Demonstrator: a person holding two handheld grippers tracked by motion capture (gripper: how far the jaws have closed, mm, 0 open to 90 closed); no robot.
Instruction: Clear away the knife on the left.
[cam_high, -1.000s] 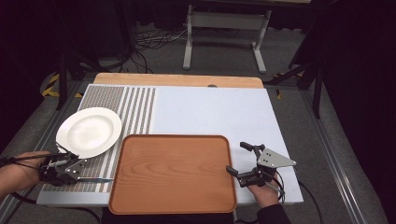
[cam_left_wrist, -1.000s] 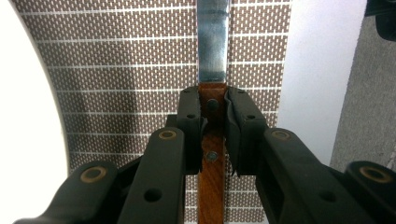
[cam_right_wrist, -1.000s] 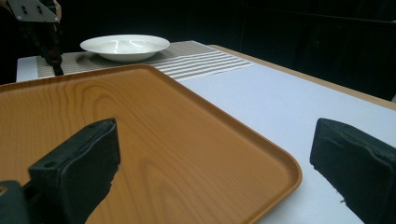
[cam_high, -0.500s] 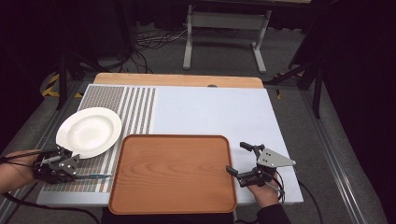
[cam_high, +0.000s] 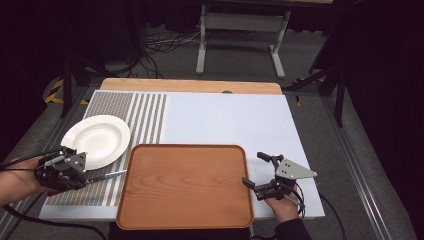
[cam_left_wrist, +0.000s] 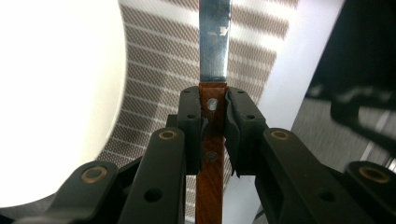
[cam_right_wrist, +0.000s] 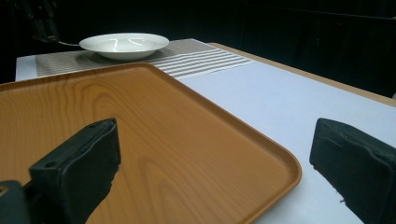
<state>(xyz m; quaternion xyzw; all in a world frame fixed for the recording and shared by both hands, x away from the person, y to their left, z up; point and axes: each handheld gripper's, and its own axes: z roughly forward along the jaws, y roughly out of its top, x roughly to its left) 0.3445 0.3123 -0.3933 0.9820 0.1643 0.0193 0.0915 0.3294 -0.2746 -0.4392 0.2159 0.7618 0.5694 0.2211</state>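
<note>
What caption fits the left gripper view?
Left tongs clamped on a knife by its wooden handle, blade pointing over the striped mat beside the white plate.

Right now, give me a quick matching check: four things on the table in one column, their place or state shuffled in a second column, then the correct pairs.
Things:
1. knife
2. plate
3. tray
4. right claw

Places or states:
A. open, beside the tray's right edge
B. wooden handle clamped in the left claw, blade pointing toward the tray
C. white, resting on the striped mat
D. brown wood grain, nothing on it, at the near middle of the table

Pairs: 1-B, 2-C, 3-D, 4-A
</note>
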